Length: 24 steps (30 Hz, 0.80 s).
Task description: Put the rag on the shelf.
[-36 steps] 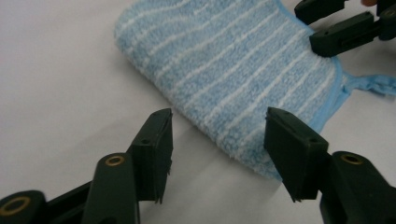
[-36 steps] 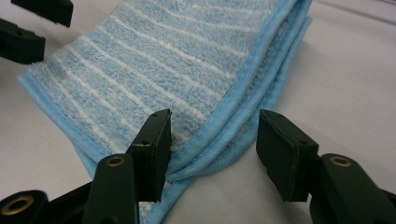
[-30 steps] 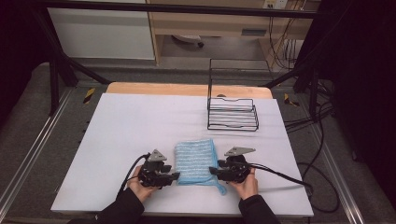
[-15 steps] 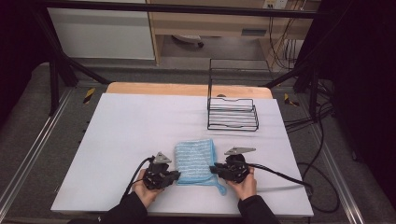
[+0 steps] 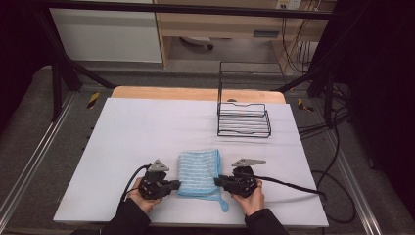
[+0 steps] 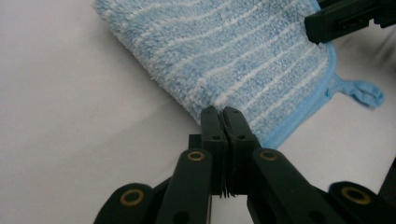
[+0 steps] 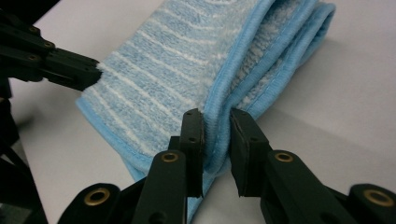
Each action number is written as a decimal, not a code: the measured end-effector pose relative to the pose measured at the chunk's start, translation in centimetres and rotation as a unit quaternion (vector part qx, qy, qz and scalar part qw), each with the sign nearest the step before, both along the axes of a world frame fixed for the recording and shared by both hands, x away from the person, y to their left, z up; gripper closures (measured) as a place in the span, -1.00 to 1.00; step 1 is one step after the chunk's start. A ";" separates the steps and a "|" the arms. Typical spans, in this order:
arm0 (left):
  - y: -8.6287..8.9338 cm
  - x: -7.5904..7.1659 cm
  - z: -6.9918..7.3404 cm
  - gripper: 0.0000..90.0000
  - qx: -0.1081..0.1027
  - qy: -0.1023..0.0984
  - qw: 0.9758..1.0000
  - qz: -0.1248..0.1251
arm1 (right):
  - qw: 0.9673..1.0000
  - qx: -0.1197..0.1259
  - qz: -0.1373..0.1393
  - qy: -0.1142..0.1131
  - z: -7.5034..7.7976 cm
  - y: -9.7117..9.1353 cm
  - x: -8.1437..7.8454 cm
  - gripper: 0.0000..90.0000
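Blue striped microfibre towel (image 5: 198,171) folded | left gripper (image 6: 223,122) jaws pinched at its edge | right gripper (image 7: 216,128) jaws narrow, straddling the hem | we'd lift evenly.

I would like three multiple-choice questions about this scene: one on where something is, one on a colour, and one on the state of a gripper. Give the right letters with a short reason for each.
1. Where is the wire rack?
A. at the table's far right part
B. between the two grippers
C. on the towel

2. What colour is the towel?
A. red with dots
B. light blue with white stripes
C. plain green

3. How do the right gripper's jaws stand?
A. wide open, away from the towel
B. on either side of the towel's folded edge
C. closed around a cable

Answers:
1 A, the rack stands far from the hands, right of centre.
2 B, both gripper views show blue pile with pale lines.
3 B, the bound edge runs between the two jaws, though the grip is not clearly tight.
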<state>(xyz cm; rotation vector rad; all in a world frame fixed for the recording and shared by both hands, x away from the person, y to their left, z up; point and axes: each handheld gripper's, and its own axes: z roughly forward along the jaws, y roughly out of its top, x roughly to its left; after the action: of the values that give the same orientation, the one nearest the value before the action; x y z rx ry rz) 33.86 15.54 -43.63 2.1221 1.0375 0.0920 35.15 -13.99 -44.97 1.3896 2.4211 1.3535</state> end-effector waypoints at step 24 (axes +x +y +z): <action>1.6 1.8 2.2 -0.26 -0.011 -0.082 0.997 -0.001 | 0.996 0.019 0.037 -0.084 1.5 -3.2 1.4 -0.84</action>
<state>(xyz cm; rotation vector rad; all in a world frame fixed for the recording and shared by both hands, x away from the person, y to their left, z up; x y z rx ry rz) 35.66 17.14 -41.41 2.0582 0.9348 0.2474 36.58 -17.24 -43.48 1.1512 2.3709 1.4760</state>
